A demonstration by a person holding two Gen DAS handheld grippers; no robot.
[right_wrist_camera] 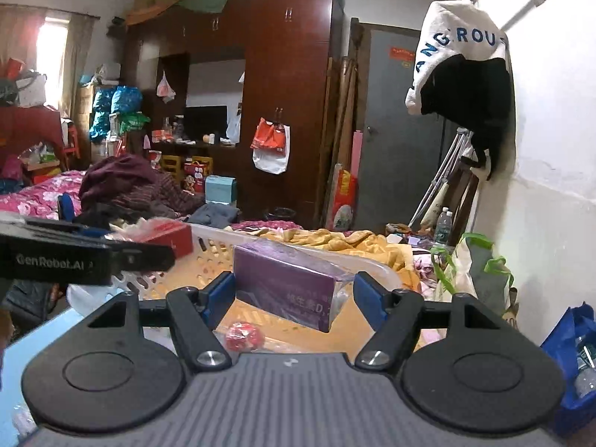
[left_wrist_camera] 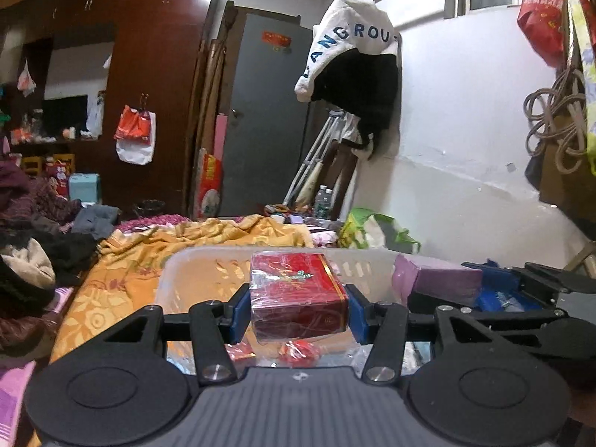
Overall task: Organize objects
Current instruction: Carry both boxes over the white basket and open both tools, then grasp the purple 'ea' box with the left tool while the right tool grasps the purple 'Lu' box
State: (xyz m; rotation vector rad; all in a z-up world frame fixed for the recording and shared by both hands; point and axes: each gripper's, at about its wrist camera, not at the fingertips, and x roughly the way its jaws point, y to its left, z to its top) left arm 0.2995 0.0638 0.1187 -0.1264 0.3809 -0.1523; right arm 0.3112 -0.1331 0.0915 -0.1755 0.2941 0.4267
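A red box [left_wrist_camera: 298, 294] in clear wrap sits between the blue pads of my left gripper [left_wrist_camera: 296, 309], which is shut on it. It hangs over a pale plastic basket [left_wrist_camera: 208, 257] on the bed. My right gripper [right_wrist_camera: 294, 294] is shut on a purple box [right_wrist_camera: 287, 283], also held above the basket [right_wrist_camera: 372, 260]. In the left wrist view the purple box [left_wrist_camera: 439, 279] shows at the right; in the right wrist view the red box [right_wrist_camera: 167, 234] shows at the left. A small red wrapped item [right_wrist_camera: 242, 335] lies in the basket under the boxes.
An orange-yellow blanket [left_wrist_camera: 186, 238] covers the bed beyond the basket. Piled clothes [left_wrist_camera: 33, 272] lie at the left. A green and white bag [left_wrist_camera: 372, 229] stands by the white wall, and a blue bag [right_wrist_camera: 570, 354] sits low at the right.
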